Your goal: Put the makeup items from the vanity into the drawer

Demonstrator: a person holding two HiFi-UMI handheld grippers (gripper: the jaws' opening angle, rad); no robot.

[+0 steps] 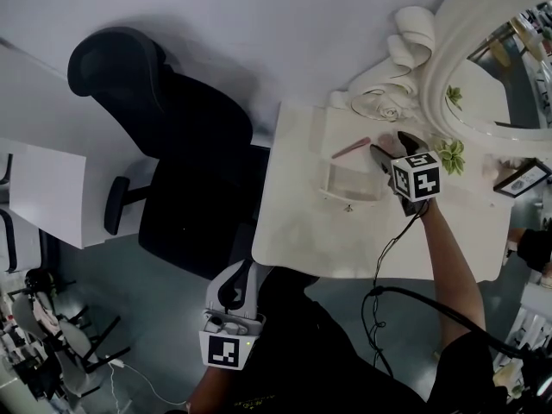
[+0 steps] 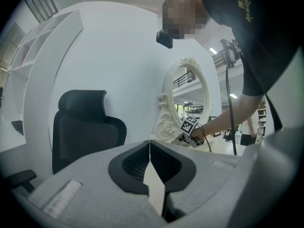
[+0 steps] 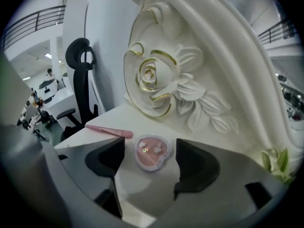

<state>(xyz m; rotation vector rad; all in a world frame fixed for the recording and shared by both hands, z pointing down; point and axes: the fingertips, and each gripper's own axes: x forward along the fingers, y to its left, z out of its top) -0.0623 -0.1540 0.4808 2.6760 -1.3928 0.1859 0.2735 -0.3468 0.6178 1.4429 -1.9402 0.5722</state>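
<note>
Pink and heart-shaped with a pale rim, the compact lies flat on the white vanity between the right gripper's wide-open jaws, untouched, hidden behind that gripper in the head view, while the left gripper is closed and empty.

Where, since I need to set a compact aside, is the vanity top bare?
The vanity top is bare along its near edge, in front of the clear tray, and down its left side. It is crowded by the mirror base: pink brush, heart compact, right gripper, plant.
</note>
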